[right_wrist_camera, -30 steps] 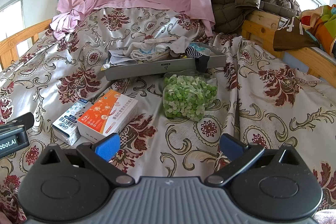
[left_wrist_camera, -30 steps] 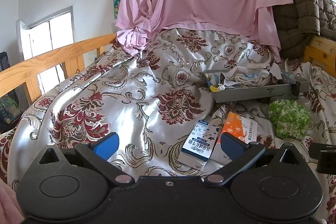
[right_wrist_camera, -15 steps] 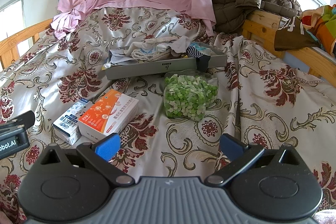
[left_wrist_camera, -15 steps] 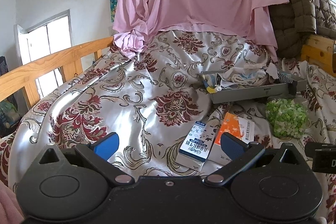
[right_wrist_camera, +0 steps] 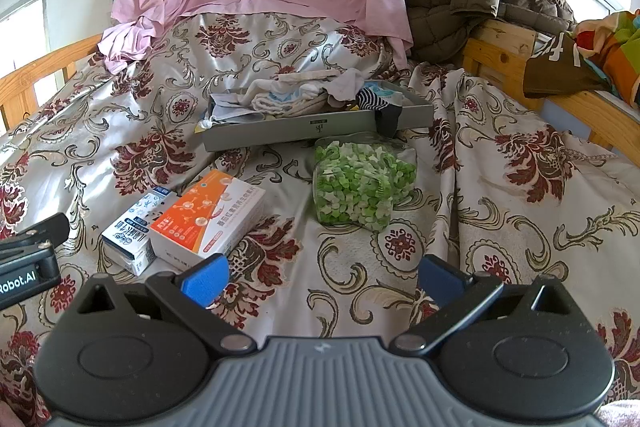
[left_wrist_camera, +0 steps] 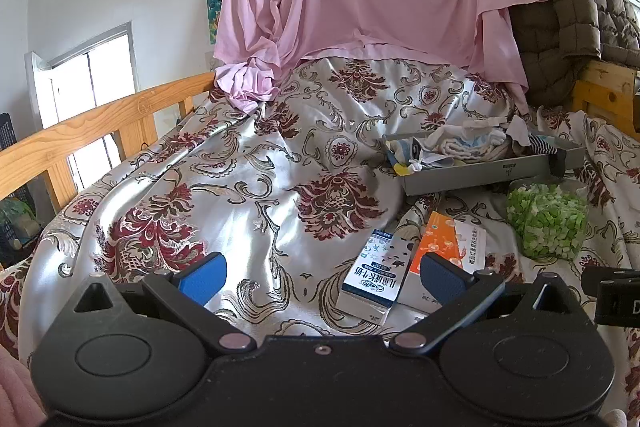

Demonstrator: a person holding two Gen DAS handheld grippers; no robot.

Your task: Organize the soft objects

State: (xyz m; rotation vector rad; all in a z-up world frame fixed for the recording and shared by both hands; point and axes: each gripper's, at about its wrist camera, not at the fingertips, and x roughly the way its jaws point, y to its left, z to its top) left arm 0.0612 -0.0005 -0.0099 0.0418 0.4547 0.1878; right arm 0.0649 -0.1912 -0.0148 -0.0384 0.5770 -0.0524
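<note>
Left gripper [left_wrist_camera: 320, 277] and right gripper [right_wrist_camera: 322, 277] both spread wide, holding nothing, above the floral bedspread [right_wrist_camera: 500, 187]. Soft cloths [right_wrist_camera: 304, 95] piled in the grey tray [right_wrist_camera: 288, 131] further up the bed. Just before the tray, a bag of green pieces [right_wrist_camera: 360, 183]; to its left, an orange box [right_wrist_camera: 208, 215] touching a milk carton [right_wrist_camera: 132, 231].

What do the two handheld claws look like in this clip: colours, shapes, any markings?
The left claw has a smooth black body with two round discs and blue finger pads. The right claw has the same build, but its middle is ribbed grey. White lettering ending "Robot.AI" shows on the left claw's side in the right view.
</note>
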